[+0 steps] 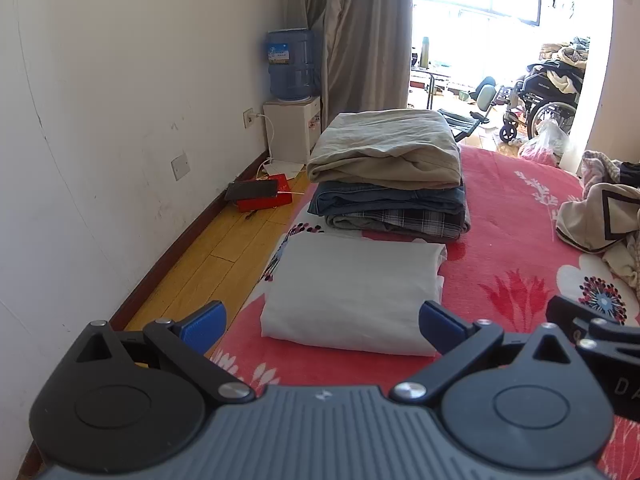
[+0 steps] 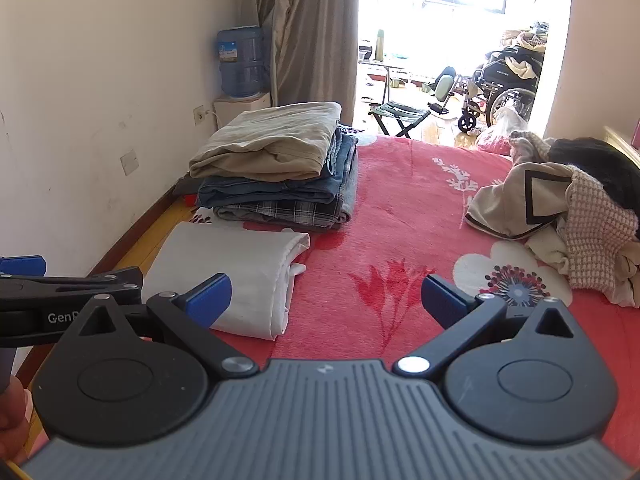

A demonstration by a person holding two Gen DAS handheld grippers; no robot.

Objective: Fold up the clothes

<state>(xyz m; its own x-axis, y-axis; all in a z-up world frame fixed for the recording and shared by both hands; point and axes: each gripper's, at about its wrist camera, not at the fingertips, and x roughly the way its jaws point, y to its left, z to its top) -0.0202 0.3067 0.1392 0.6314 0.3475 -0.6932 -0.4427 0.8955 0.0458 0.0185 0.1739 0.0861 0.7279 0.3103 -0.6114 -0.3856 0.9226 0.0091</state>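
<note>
We hold the left tool [image 1: 322,326] with its blue pads [image 1: 204,326] spread wide apart and gripping nothing, poised low above the near edge of a folded white garment [image 1: 352,292]. The right tool [image 2: 325,300] is likewise wide open and empty, hovering over the red floral blanket [image 2: 400,216] just to the right of that same white garment [image 2: 236,276]; at its left side we see part of the left tool [image 2: 72,292] crossing the frame, and a bit of a hand [image 2: 12,412] at the lower corner.

The white garment lies flat near the left edge of the bed. Just beyond it stands a neat stack of folded clothes [image 1: 390,176] — a beige piece on top, denim under it, plaid at the bottom. Well apart, on the right side of the bed, sits a loose heap of unfolded clothes [image 2: 560,216], cream, pink knit and black among them.

Farther out, a water dispenser [image 1: 292,96] stands by the wall beside a grey curtain [image 1: 360,32], a red box [image 1: 266,196] lies on the wooden floor [image 1: 208,264], and a wheelchair [image 1: 548,100] sits in the bright room beyond.
</note>
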